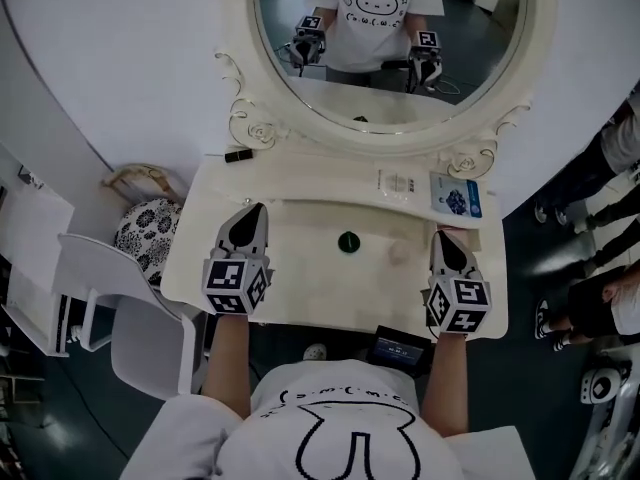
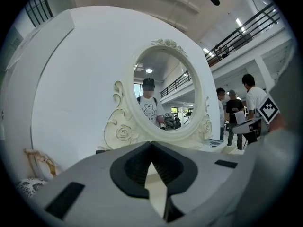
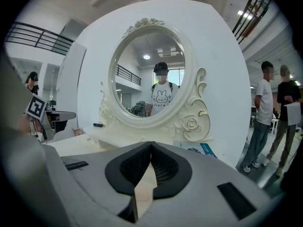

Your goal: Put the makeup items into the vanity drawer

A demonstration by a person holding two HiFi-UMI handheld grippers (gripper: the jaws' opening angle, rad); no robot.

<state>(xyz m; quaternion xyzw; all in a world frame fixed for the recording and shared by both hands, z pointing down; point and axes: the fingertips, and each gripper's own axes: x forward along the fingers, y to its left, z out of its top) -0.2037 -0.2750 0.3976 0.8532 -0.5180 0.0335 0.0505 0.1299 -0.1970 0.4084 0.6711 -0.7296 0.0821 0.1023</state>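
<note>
Hovering below the mirror (image 1: 390,88), left gripper (image 1: 258,209) and right gripper (image 1: 440,235) closed, empty. Could knock the green jar (image 1: 348,241) if swept inward.

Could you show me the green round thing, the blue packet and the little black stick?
green round thing (image 1: 348,241), head view, top centre
blue packet (image 1: 456,196), head view, middle of its face
black stick (image 1: 237,155), head view, its middle
</note>
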